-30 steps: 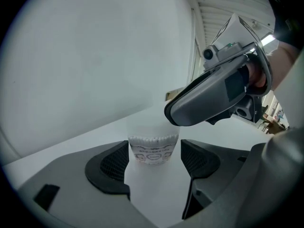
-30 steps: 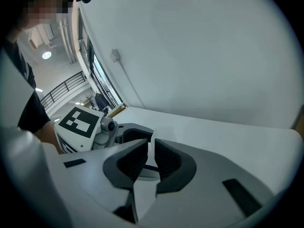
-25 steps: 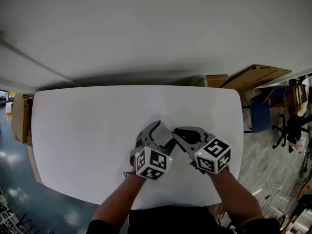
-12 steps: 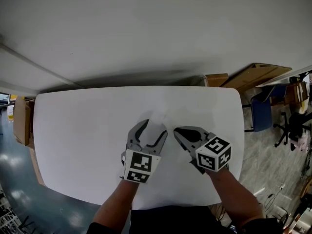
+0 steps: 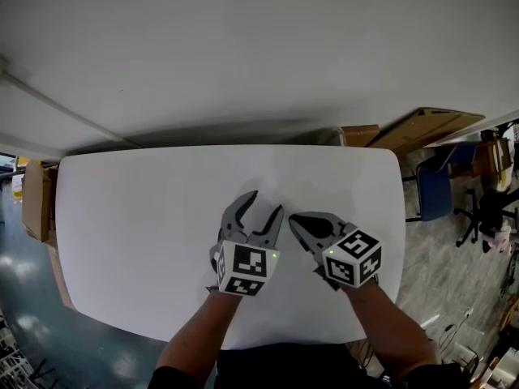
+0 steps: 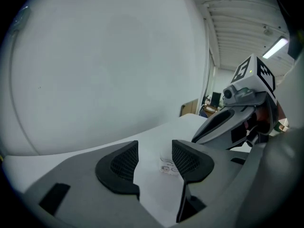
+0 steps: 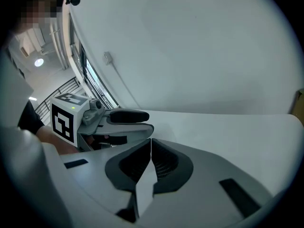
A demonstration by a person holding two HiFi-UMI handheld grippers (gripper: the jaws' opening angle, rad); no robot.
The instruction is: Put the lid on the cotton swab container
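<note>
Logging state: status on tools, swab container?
Left tool open, jaws just been closing, nothing gripped. Right tool shut, empty. Small clear container on table beyond left tool, lid unclear.

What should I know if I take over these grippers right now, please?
Left gripper: open, jaws have just been closing, gripping nothing; what looks like the clear cotton swab container stands on the table beyond them.
Right gripper: shut, empty.
Done: cannot tell whether the lid is on.
Left: check the lid, seat it if loose.

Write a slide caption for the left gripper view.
Left hand-held gripper, jaws apart though just closing, above a white table; small clear container visible between them, ungripped.
</note>
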